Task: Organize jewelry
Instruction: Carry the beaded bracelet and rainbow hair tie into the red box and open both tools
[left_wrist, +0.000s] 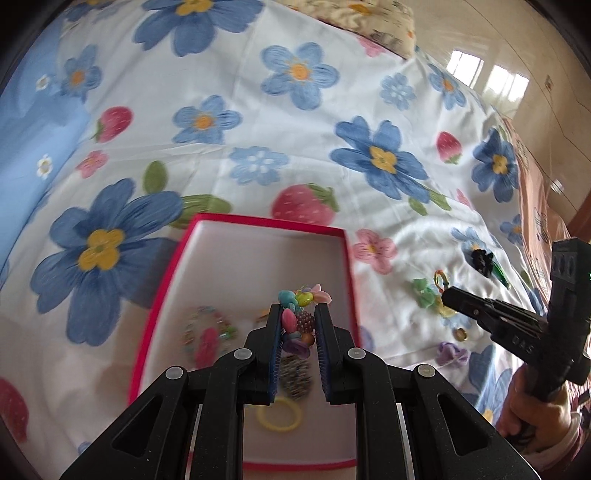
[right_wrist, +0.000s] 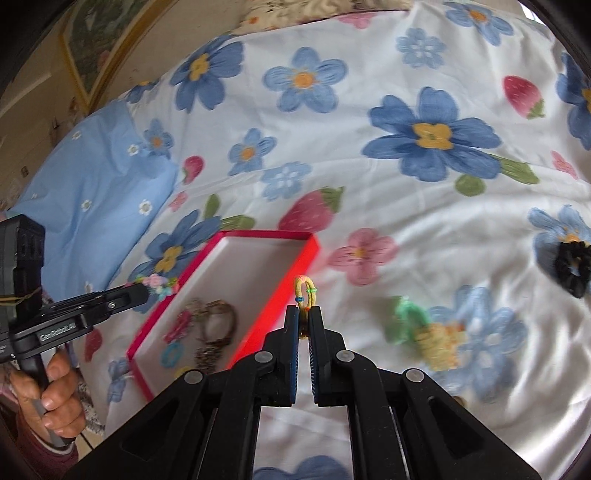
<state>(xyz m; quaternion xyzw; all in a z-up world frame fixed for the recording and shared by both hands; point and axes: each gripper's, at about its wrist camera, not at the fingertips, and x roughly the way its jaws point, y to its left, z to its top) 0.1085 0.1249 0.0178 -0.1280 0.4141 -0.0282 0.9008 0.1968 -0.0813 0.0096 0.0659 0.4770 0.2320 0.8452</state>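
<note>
A red box with a white inside (left_wrist: 343, 266) (right_wrist: 306, 258) lies on the flowered bedspread. My left gripper (left_wrist: 298, 310) is shut on a colourful bead bracelet (left_wrist: 301, 319) and holds it over the box; it also shows at the left of the right wrist view (right_wrist: 142, 291). My right gripper (right_wrist: 303, 312) is shut on a yellow hair band (right_wrist: 305, 291), just right of the box's right wall; it shows in the left wrist view (left_wrist: 448, 295). In the box lie a yellow ring band (left_wrist: 279, 417), a beaded bracelet (left_wrist: 207, 328) and brown bracelets (right_wrist: 218, 325).
Loose pieces lie on the bedspread right of the box: a green piece (left_wrist: 424, 291) (right_wrist: 410, 317), a yellow woven piece (right_wrist: 439, 343), a black scrunchie (left_wrist: 482, 260) (right_wrist: 572, 266), a purple flower piece (left_wrist: 450, 352). A blue pillow (right_wrist: 92, 199) lies at the left.
</note>
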